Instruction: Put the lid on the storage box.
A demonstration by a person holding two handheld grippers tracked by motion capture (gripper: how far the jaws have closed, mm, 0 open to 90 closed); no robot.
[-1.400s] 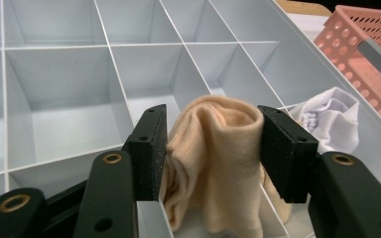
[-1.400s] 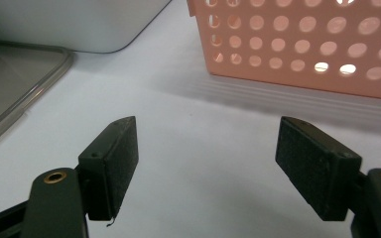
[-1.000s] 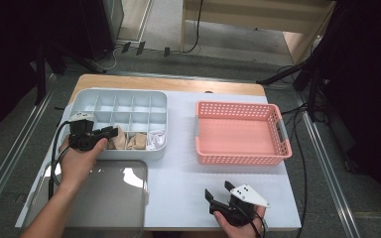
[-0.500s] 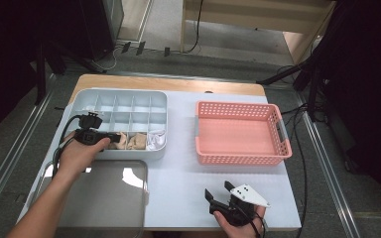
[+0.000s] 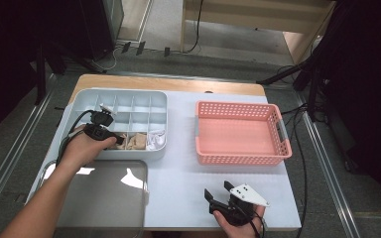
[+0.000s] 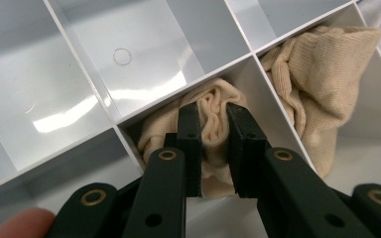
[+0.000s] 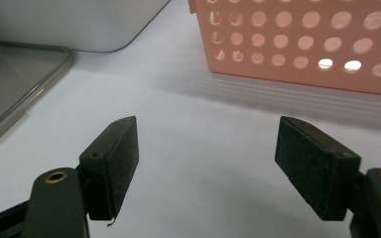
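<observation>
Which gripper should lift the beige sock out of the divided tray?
Left. The left gripper is already pinching the beige sock in the divided tray; the right gripper is open, beside the pink basket.

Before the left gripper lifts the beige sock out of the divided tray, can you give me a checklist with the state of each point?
1. Left gripper closed on the beige sock: ok, fabric is pinched between the pads.
2. Whole sock gripped, not only a fold: cannot tell.
3. Jaws free of the divider walls of the divided tray: ok, they sit inside the compartment.
4. Neighbouring sock not caught: ok, it lies in its own compartment.
5. Pink basket ready to receive: ok, it looks empty.
6. Right gripper out of the way: ok, open, near the table's front edge.
</observation>
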